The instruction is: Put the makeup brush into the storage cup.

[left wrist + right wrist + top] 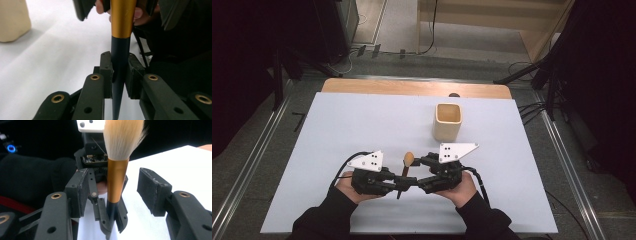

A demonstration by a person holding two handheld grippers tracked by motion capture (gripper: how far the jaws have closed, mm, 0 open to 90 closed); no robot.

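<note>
Clenched tight, the left gripper is pinching the dark handle of a makeup brush between its two black pads, and the left gripper view is showing it plainly: both pads are pressing against the dark stem, with the gold ferrule rising straight up toward twelve o'clock. Over on the other side, the right gripper is standing released, its jaws spread wide with the brush running up between them and touching neither pad. In the right gripper view the pale, fluffy bristles are fanning out at twelve o'clock above the gold ferrule, and the left gripper's jaws are gripping the dark handle lower down.

From the high view, both hands are coming in from six o'clock, left hand and right hand wrapped around their tools, and the two grippers are meeting nose to nose near the front edge of the white table. The brush is sitting right between them, lifted above the surface, bristle head pointing toward twelve o'clock. A tan square cup is standing upright at about one o'clock from the brush, well apart from it, open mouth facing up. Black cables are trailing back from each gripper toward the person's dark sleeves.
</note>
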